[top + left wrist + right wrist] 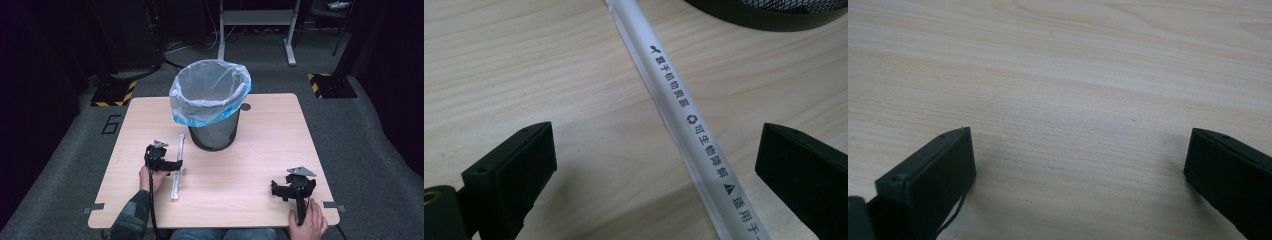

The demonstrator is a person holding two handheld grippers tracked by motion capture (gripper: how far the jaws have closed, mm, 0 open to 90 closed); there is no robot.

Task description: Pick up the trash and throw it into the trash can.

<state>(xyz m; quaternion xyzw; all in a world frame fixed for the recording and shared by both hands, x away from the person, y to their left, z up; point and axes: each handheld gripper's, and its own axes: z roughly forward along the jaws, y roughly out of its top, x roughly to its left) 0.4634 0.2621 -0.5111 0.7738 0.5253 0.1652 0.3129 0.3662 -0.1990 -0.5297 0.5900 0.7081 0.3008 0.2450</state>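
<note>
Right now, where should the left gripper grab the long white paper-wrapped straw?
Mid-length, from above. The long white paper-wrapped straw lies flat on the light wooden table, already between the open left gripper jaws, so closing across its narrow width looks simplest.

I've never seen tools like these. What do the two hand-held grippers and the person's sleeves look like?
Both the left gripper and the right gripper are black, each topped by a grey three-cornered plate, with two blocky black fingers. A black cable trails from the left one. The left sleeve is dark and patterned.
</note>
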